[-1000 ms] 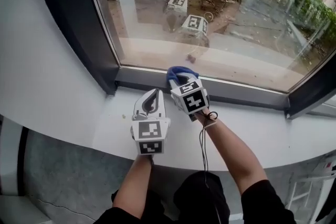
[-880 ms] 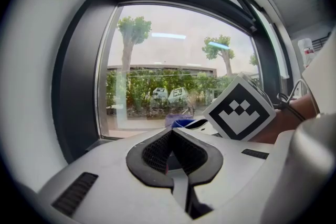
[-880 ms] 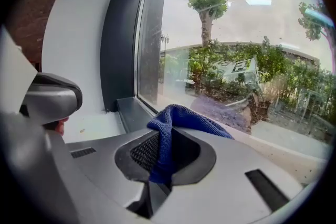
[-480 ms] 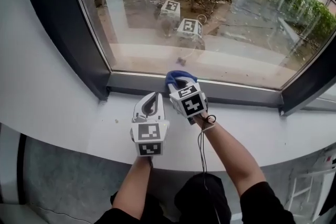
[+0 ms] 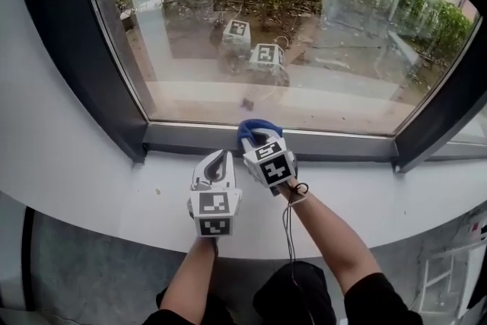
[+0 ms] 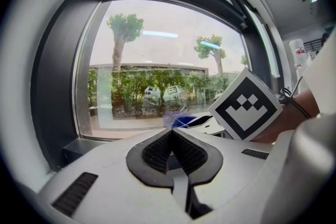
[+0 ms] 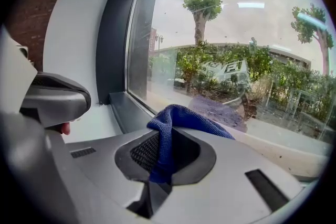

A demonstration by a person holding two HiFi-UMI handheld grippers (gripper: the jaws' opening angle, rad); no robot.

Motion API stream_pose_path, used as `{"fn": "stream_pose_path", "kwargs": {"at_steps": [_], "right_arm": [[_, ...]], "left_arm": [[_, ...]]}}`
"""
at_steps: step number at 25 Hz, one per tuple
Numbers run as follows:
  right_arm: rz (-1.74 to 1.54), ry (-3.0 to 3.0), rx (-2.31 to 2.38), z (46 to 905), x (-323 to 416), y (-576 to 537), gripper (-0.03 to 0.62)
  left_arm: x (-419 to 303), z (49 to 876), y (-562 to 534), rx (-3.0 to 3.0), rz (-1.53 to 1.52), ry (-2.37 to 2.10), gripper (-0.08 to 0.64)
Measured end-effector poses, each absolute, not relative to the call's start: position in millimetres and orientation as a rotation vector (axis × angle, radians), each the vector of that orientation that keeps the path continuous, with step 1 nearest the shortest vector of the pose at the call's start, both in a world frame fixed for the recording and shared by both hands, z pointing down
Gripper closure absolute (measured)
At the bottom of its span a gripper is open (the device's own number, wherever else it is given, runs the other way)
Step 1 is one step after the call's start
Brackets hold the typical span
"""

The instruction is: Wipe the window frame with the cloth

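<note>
Cloth: the blue cloth [image 5: 259, 126] is sitting at the centre of the head view, bunched against the dark bottom rail of the window frame [image 5: 183, 135], directly below the glass [image 5: 319, 49].
Right hand-held gripper: the right hand-held gripper [image 5: 256, 136] is clamping a fold of the cloth [image 7: 169, 131] between its jaws, with the rest spilling forward over the tips towards the rail.
Left hand-held gripper: the left hand-held gripper [image 5: 218, 158] is lying over the white sill [image 5: 365, 194], lower left of the cloth. Its jaws are pressing together with nothing between them [image 6: 172, 135].
Risk, slipping: only a narrow fold appears to be pinched, so dragging it along the rail could be pulling the cloth free.
Risk, scraping: the bunch is covering the tips loosely. If it is riding up, hard plastic rather than fabric may be rubbing the rail or knocking the glass.
Risk, missed parts: the contact patch is looking small against the long rail, so stretches and the far corners at left and right could be going unwiped.
Risk, bumping: the two tools are sitting just beside each other, so a sweep to the left could be striking the idle one.
Count, cloths: one.
Count, hand-held grippers: two, each carrying one marker cube.
Count, window frames: one, holding one pane.
Count, reflections: two marker cubes are showing in the glass at upper centre [image 5: 251, 42].
</note>
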State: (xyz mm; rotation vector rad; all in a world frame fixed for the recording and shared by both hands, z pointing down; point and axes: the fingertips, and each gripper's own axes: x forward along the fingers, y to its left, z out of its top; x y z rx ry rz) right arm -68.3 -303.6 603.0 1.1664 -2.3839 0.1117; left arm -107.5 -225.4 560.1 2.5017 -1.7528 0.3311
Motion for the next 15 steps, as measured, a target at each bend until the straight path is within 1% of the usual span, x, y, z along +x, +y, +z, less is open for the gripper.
{"fn": "stream_pose_path", "kwargs": {"at_steps": [7,10,15], "right_arm": [[0.130,-2.368,1.216,608,-40,-300,0.569],[0.135,-2.376,1.220,608,-32,-300,0.569],[0.148,-2.381,1.229,608,-27,-299,0.569]], "left_arm": [[-89,562,-224,2.543,0.327,-1.718,0.554],[-76,567,-227,2.561,0.350,-1.703,0.554],[-58,566,-231,2.567,0.305,-1.665,0.554]]}}
